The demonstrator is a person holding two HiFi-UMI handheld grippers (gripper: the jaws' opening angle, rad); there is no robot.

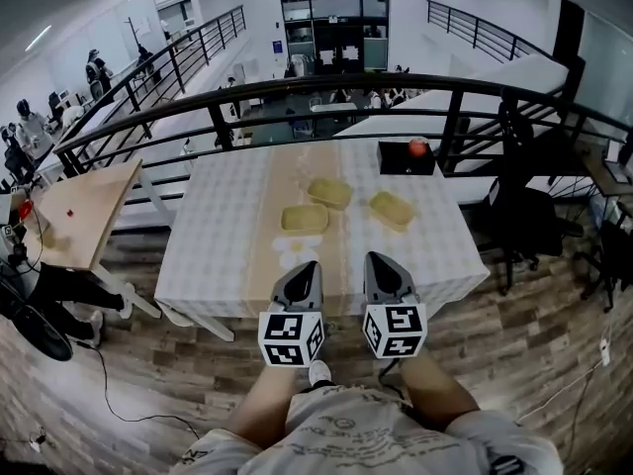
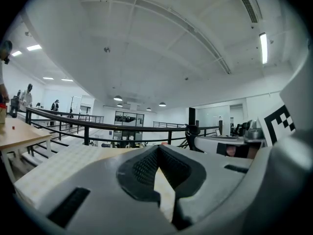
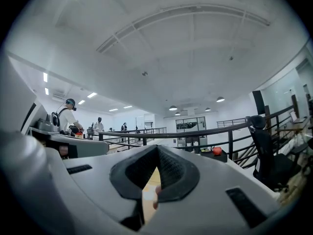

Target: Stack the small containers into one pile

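Three shallow yellowish containers lie apart on the checked table [image 1: 218, 236] in the head view: one in the middle [image 1: 304, 218], one behind it [image 1: 329, 192] and one to the right [image 1: 392, 209]. My left gripper [image 1: 305, 270] and right gripper [image 1: 380, 262] hover side by side over the table's near edge, short of the containers and touching none. Both are shut with nothing between the jaws. In the left gripper view the left gripper's tips [image 2: 158, 148] meet, and in the right gripper view the right gripper's tips [image 3: 157, 148] meet too. Neither gripper view shows a container.
A black box [image 1: 406, 157] with a red ball [image 1: 418, 147] on it stands at the table's far right corner. A black railing [image 1: 326, 87] runs behind the table. A wooden table [image 1: 79, 211] stands to the left, and a black chair [image 1: 524, 216] to the right.
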